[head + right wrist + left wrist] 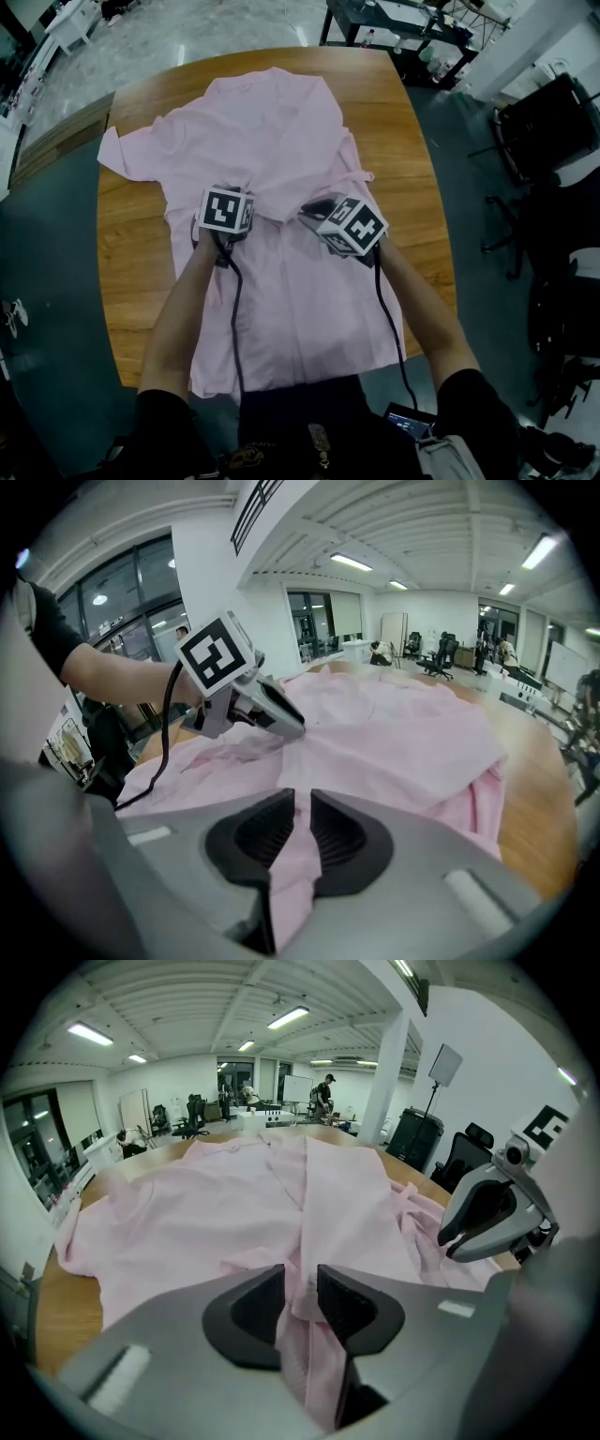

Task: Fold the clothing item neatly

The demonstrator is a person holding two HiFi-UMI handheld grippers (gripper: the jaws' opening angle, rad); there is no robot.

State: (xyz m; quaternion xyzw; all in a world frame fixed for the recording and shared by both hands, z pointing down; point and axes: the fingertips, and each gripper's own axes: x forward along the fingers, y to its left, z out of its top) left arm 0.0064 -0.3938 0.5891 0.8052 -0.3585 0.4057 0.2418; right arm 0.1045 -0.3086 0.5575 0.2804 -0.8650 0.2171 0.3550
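On wooden table [139,239], pink shirt [281,141] lengthwise near-to-far, hem nearest.

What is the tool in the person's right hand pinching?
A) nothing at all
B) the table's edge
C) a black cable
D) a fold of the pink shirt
D: in the right gripper view, the right tool has its jaws closed on a fold of the pink shirt.

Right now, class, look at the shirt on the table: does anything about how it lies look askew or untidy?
The pink shirt lies lopsided: the sleeve on the left spreads flat on the table, the sleeve on the right is bunched up, and the hem overhangs the near edge.
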